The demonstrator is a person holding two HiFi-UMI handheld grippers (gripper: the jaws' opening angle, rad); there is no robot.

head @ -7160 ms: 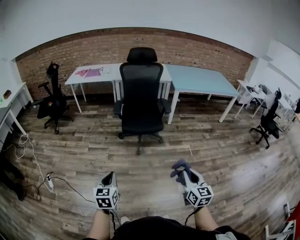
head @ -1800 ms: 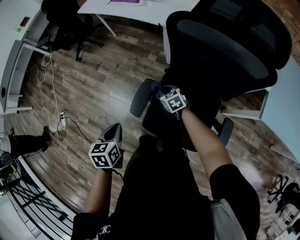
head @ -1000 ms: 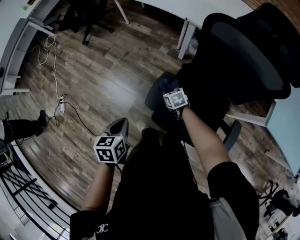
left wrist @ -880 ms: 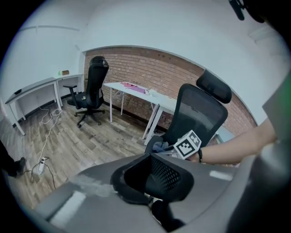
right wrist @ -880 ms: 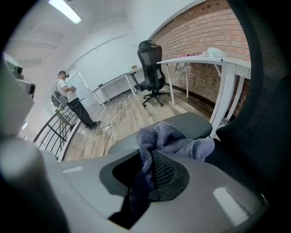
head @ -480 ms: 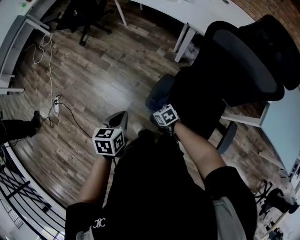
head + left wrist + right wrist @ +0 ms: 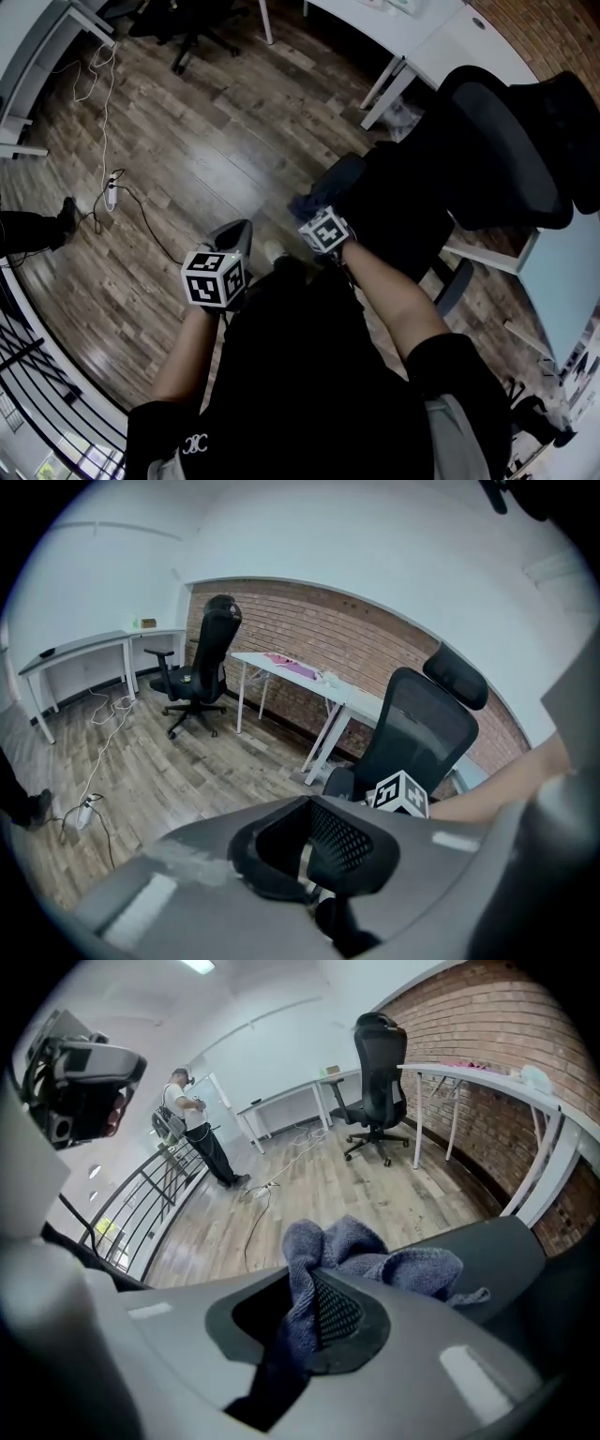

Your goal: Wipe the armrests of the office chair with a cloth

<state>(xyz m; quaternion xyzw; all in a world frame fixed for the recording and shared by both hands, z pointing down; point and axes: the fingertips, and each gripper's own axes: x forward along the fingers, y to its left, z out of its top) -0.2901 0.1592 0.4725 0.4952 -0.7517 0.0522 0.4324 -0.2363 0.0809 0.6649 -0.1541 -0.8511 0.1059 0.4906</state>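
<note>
The black office chair (image 7: 497, 159) stands in front of me, its left armrest (image 7: 339, 176) just beyond my right hand. My right gripper (image 7: 306, 210) is shut on a blue-grey cloth (image 7: 375, 1252), which is bunched on the near end of that armrest (image 7: 492, 1251). In the right gripper view the cloth runs down between the jaws of the right gripper (image 7: 315, 1312). My left gripper (image 7: 238, 231) hangs shut and empty over the floor, left of the chair. The left gripper view looks past the left gripper (image 7: 309, 844) to the chair (image 7: 412, 731) and the right gripper's marker cube (image 7: 401, 795).
A second black office chair (image 7: 202, 667) stands by white desks (image 7: 309, 682) along the brick wall. A power strip and cable (image 7: 111, 187) lie on the wood floor at the left. A black railing (image 7: 23, 375) runs at the lower left. A person (image 7: 202, 1129) stands far off.
My right gripper has drawn the cloth back along the armrest, from its middle toward the near end. The left gripper has stayed low at my side.
</note>
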